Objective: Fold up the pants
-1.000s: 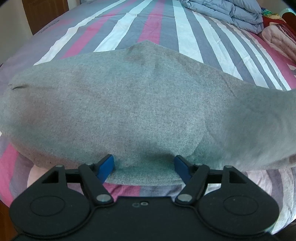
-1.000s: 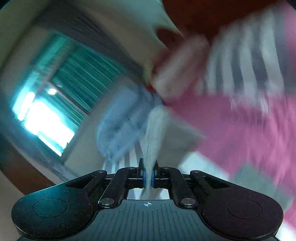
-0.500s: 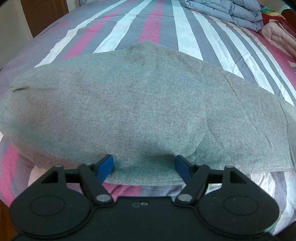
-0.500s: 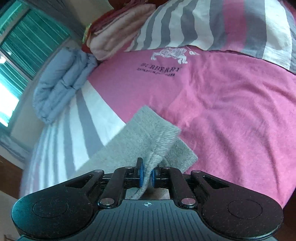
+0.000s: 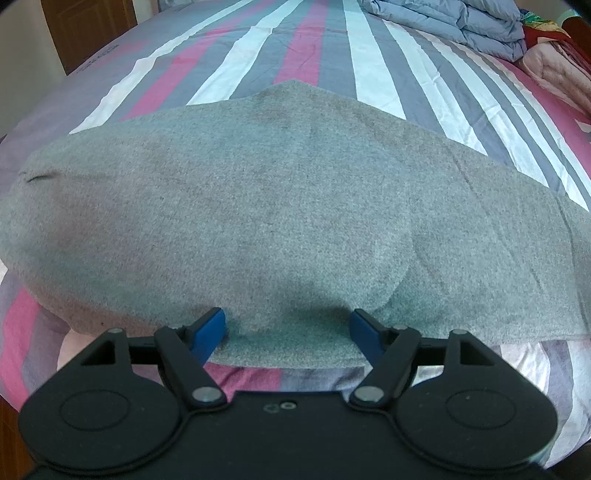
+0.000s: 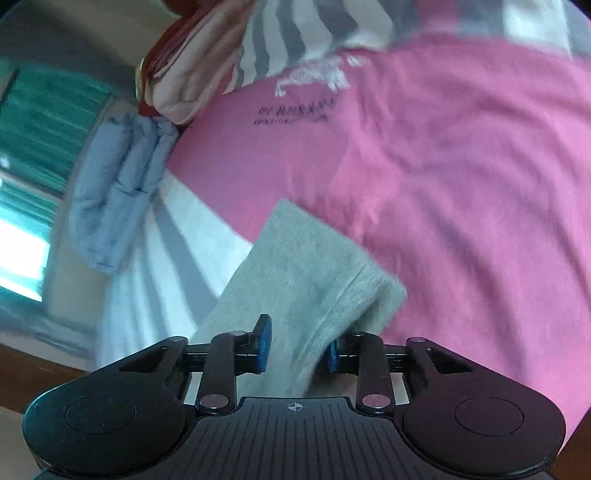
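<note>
Pants (image 5: 280,221), grey and fleecy, are lying spread across the striped bed sheet (image 5: 306,48), their long axis running side to side in the left wrist view, with the left end rounded off near a small dark slit and the right end trailing out of the picture. The left hand-held gripper (image 5: 288,328) is hovering at the near edge of the fabric with its jaws standing wide apart and released, the blue fingers (image 5: 210,328) flanking the hem without pinching it. Judging by the doubled, smooth look of the cloth, one lengthwise fold is probably done already, and the crosswise folds appear to be left. Farther right, a folded blue quilt (image 5: 461,22) is sitting at the head of the bed. In the right wrist view, the right hand-held gripper (image 6: 297,350) is opening its jaws, and a grey leg end (image 6: 314,266) is lying loosely between them, no longer pressed, pointing away toward a pink printed cloth (image 6: 461,166) on the bed. The leg end is apparently being set down, so smoothing and further folding are likely remaining.
</note>
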### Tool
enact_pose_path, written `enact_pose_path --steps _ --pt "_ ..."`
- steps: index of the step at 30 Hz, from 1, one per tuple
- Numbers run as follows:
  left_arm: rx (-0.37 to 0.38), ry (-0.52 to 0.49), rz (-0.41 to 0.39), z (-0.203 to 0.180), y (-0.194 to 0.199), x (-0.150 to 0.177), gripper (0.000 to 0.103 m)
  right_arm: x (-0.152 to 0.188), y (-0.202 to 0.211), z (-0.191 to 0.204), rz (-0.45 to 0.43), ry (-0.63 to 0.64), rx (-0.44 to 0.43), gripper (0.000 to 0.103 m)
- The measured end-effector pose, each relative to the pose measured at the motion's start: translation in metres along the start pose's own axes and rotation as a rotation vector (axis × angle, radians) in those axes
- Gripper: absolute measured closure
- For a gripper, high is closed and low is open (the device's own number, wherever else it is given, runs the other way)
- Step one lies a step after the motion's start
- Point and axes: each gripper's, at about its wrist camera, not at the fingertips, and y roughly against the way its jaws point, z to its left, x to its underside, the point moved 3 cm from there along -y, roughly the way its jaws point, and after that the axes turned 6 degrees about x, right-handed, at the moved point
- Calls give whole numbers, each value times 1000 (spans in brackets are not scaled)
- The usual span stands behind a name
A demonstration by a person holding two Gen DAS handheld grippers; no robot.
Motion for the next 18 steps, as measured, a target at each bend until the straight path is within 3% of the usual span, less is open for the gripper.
enact_pose_path --steps 1,4,6,8,11,13,15,17,18 --pt "-1 -1 1 0 0 0 35 -5 3 13 -18 13 -35 94" --pt "2 7 -1 1 1 0 33 -26 36 61 -175 111 -183 95" --pt "-3 9 0 2 0 0 33 -28 51 70 -242 166 -207 95" --pt "-12 2 -2 0 -1 1 32 -20 39 51 -215 146 -147 95" --pt "-16 -7 -4 -1 -1 3 32 1 -1 2 -89 138 65 95" --pt "-15 -5 -1 -1 -1 2 32 7 -9 -21 -23 88 66 95" --pt "-15 -1 1 0 -1 1 31 5 2 -23 -29 85 59 92" --pt "-16 0 -2 0 -1 1 31 -1 21 -21 -60 103 50 72" --pt "-18 -2 -5 -1 0 1 31 -5 31 -23 -81 111 50 67"
